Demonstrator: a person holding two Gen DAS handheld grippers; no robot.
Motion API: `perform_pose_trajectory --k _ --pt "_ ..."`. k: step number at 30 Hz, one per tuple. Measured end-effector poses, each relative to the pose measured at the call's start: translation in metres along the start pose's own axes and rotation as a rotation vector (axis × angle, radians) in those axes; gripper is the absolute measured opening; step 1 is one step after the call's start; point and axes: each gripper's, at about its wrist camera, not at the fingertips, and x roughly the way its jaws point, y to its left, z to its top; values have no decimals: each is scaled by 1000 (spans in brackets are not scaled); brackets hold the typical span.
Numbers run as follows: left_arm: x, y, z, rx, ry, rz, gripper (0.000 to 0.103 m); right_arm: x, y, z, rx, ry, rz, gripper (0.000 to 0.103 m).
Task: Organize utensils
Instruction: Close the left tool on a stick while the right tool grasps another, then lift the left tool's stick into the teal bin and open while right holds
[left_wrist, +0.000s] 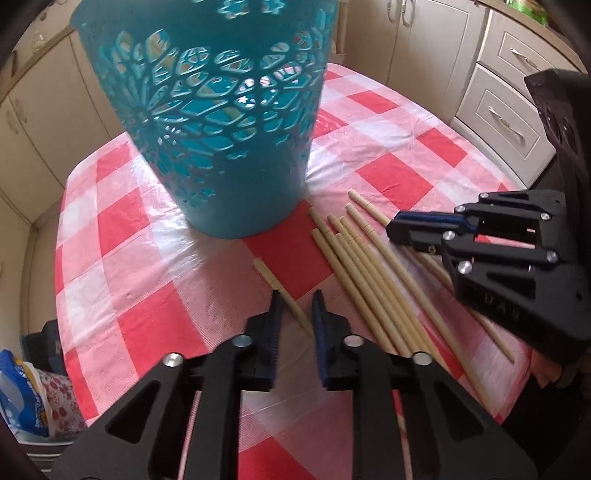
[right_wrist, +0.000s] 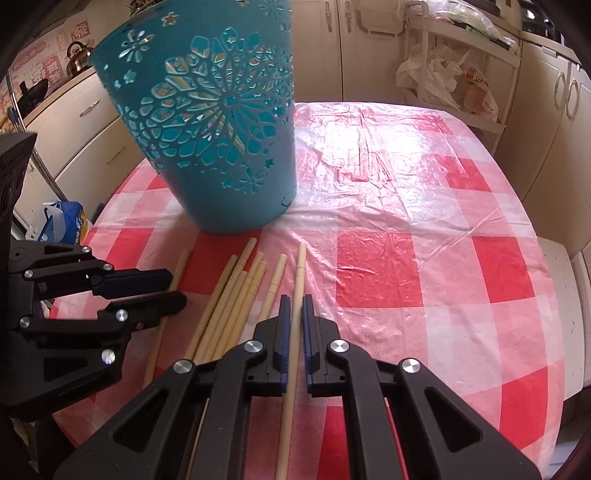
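Observation:
A teal cut-out basket (left_wrist: 221, 147) (right_wrist: 221, 147) stands upright on the red-checked table (left_wrist: 147, 258) (right_wrist: 406, 221). Several pale chopsticks (left_wrist: 354, 266) (right_wrist: 236, 295) lie in a loose bundle in front of it. My left gripper (left_wrist: 296, 297) (right_wrist: 177, 291) is shut on a single chopstick (left_wrist: 269, 277) (right_wrist: 181, 266) that lies left of the bundle and crosses its pads at a slant. My right gripper (right_wrist: 296, 299) (left_wrist: 393, 230) is shut on another chopstick (right_wrist: 301, 266) (left_wrist: 369, 206) at the bundle's right side. Both held chopsticks rest low on the cloth.
Cream cupboards and drawers (left_wrist: 509, 110) surround the table. A rack with plastic bags (right_wrist: 450, 74) stands behind it on the right. Bags (left_wrist: 22, 398) sit on the floor to the left. A kettle (right_wrist: 79, 55) is on the far counter.

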Motion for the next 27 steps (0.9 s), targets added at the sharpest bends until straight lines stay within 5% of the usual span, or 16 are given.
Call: perform_pose_trajectory --k 7,12,15,19,22,27 --pt "0 -12 2 121 24 -5 6 -5 -9 -5 40 3 35 6" --pt "4 -16 8 106 53 69 15 -3 -2 -6 -3 -4 -3 6" --pt "3 -20 8 114 60 71 5 -3 -1 -7 -13 -7 -7 6" --pt "-1 -27 5 111 50 93 5 -5 -8 -9 22 -10 14 6" --pt "-31 -22 -6 39 -21 59 5 -6 -18 -10 74 -13 45 6" --pt "-123 -5 -17 -48 -296 -105 5 -5 -24 -7 109 -16 69 6"
